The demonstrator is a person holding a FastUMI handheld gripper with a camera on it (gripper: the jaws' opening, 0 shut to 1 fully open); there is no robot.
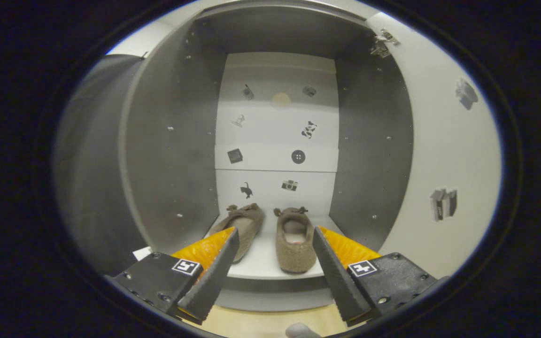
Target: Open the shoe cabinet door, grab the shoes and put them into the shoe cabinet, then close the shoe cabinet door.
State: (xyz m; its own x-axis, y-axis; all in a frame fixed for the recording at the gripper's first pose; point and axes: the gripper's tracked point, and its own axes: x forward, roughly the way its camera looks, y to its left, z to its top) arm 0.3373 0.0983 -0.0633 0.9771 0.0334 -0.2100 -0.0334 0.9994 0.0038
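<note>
With both shoes (pixel 270 234) already on the cabinet floor (pixel 261 263), the door (pixel 444 155) stands open to the right of the gripper (pixel 275 234), jaws wide and empty.

The shoe cabinet's pale bottom shelf (pixel 261 263) carries two brown slippers side by side, left one (pixel 244 227) and right one (pixel 294 244).
</note>
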